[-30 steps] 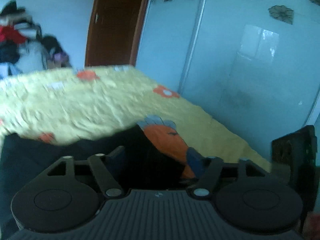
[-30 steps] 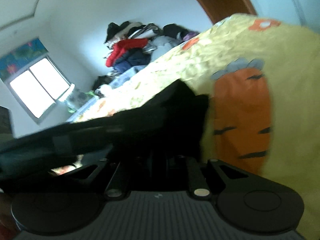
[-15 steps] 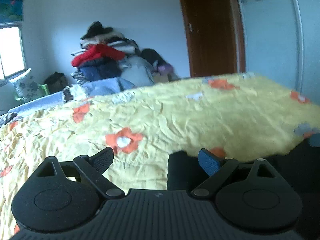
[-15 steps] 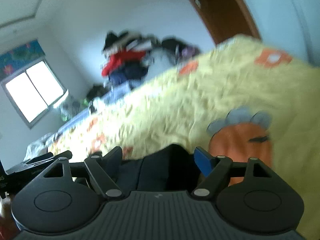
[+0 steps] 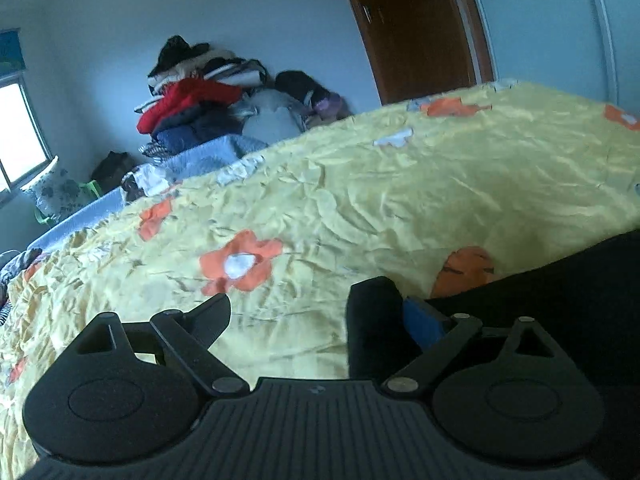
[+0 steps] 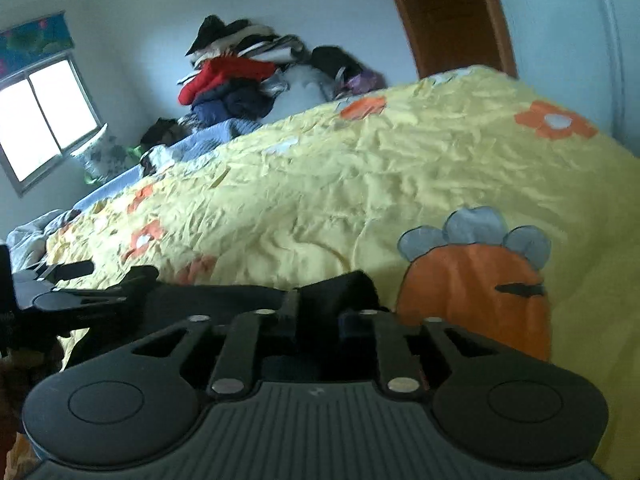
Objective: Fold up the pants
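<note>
Black pants (image 5: 560,300) lie on the yellow flowered bedspread (image 5: 360,200). My left gripper (image 5: 318,314) stands open wide. A corner of the pants (image 5: 374,320) rises between its fingers, close to the blue pad (image 5: 424,322), and the other finger (image 5: 212,316) stays apart over the bedspread. My right gripper (image 6: 319,316) has its jaws closing on a raised fold of the pants (image 6: 340,290), which bunches up between the two narrow fingers. In the right wrist view the left gripper (image 6: 106,274) sits at the far left, at the other end of the pants.
A heap of clothes (image 5: 200,96) is piled against the far wall beyond the bed. A brown door (image 5: 412,32) and a pale wardrobe front (image 5: 560,20) stand at the right. There is a window (image 6: 44,120) at the left. A large carrot print (image 6: 476,296) marks the bedspread beside the right gripper.
The left gripper swung from facing the wardrobe to facing the far wall and opened wider. The right gripper let go of the pants, opened, then narrowed again around a fold.
</note>
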A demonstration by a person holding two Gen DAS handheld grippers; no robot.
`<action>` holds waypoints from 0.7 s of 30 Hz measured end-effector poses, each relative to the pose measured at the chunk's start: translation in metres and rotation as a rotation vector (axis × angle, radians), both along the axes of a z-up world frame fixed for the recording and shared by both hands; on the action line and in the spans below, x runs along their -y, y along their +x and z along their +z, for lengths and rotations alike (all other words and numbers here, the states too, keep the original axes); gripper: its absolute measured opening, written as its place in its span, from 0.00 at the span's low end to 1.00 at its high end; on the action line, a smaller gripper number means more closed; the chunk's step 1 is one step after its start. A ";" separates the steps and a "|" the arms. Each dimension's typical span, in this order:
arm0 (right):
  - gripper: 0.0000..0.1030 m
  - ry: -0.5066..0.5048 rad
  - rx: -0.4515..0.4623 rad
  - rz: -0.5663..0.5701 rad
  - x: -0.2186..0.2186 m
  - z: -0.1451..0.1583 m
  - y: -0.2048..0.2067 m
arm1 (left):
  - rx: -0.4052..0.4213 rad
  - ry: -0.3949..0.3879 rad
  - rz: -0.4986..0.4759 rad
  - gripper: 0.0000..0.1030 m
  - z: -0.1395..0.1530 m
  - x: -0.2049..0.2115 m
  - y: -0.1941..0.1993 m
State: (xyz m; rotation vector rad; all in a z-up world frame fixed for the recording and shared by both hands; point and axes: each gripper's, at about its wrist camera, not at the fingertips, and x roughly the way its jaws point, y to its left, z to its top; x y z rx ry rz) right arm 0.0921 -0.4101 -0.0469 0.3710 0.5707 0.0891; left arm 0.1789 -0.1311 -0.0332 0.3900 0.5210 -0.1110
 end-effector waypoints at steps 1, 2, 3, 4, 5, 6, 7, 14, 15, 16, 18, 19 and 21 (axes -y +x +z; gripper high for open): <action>0.28 -0.034 0.024 -0.030 -0.001 0.007 -0.007 | 0.003 -0.018 0.001 0.90 0.004 -0.005 -0.006; 0.28 -0.060 0.043 -0.043 -0.002 0.012 -0.014 | 0.004 -0.043 -0.003 0.91 0.007 -0.010 -0.012; 0.28 -0.069 0.054 -0.032 -0.003 0.017 -0.020 | -0.004 -0.069 -0.015 0.92 0.008 -0.016 -0.017; 0.28 -0.058 0.050 -0.006 -0.002 0.018 -0.024 | -0.030 -0.085 -0.028 0.92 0.006 -0.019 -0.019; 0.30 -0.040 0.030 0.024 -0.003 0.015 -0.024 | -0.062 -0.095 -0.036 0.91 0.004 -0.023 -0.022; 0.33 -0.031 -0.007 0.051 -0.003 0.009 -0.023 | -0.082 -0.124 -0.041 0.89 0.003 -0.028 -0.026; 0.41 -0.040 -0.036 0.056 -0.003 0.002 -0.022 | -0.090 -0.164 -0.053 0.89 0.005 -0.034 -0.030; 0.68 0.213 -0.056 0.061 0.033 -0.006 -0.045 | -0.359 -0.545 -0.206 0.91 0.005 -0.080 -0.043; 0.68 0.223 -0.079 0.092 0.032 -0.009 -0.045 | -0.390 -0.571 -0.218 0.91 0.002 -0.082 -0.043; 0.68 0.221 -0.104 0.118 0.028 -0.012 -0.044 | -0.408 -0.586 -0.226 0.91 -0.001 -0.083 -0.043; 0.68 0.211 -0.128 0.159 0.024 -0.016 -0.043 | -0.437 -0.604 -0.225 0.91 -0.009 -0.083 -0.045; 0.68 0.210 -0.132 0.180 0.019 -0.015 -0.043 | -0.449 -0.611 -0.231 0.91 -0.012 -0.082 -0.046; 0.68 0.190 -0.131 0.223 0.010 -0.015 -0.040 | -0.441 -0.592 -0.253 0.93 -0.015 -0.078 -0.049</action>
